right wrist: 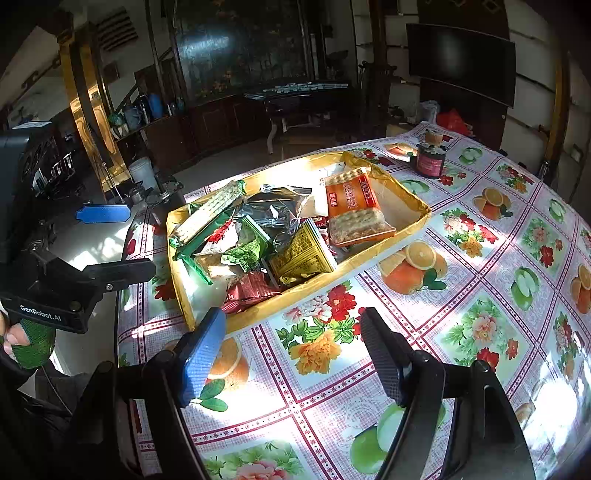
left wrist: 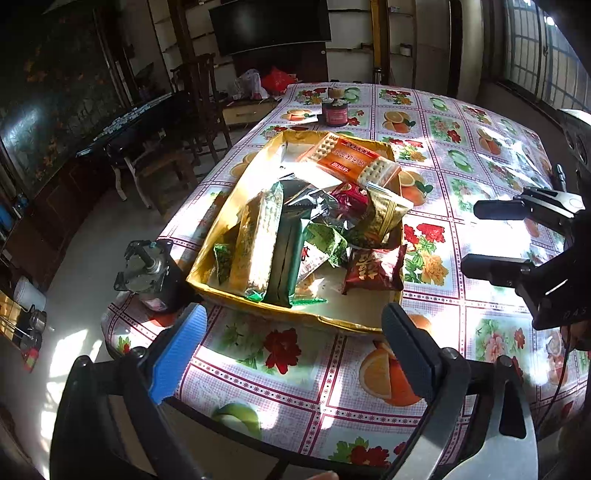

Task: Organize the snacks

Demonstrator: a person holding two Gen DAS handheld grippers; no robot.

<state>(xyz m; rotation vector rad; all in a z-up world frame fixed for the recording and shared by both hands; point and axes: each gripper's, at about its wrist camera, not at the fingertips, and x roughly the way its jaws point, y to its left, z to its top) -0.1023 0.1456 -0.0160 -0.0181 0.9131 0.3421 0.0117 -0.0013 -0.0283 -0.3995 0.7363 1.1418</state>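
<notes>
snacks (left wrist: 295,221): heaped in gold tray (left wrist: 207,229) mid table (left wrist: 295,376) | light, crinkly, slippery wrappers; crackers fragile | take orange cracker pack (right wrist: 352,206) by its long edges | left gripper (left wrist: 291,354) and right gripper (right wrist: 291,354) jaws spread, empty

A home dining room: floral oilcloth table (left wrist: 280,373), wall television (left wrist: 271,24), wooden chairs (left wrist: 197,99).

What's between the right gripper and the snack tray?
Nothing: only bare flowered tablecloth separates the right gripper from the gold tray, seen in the right wrist view.
</notes>
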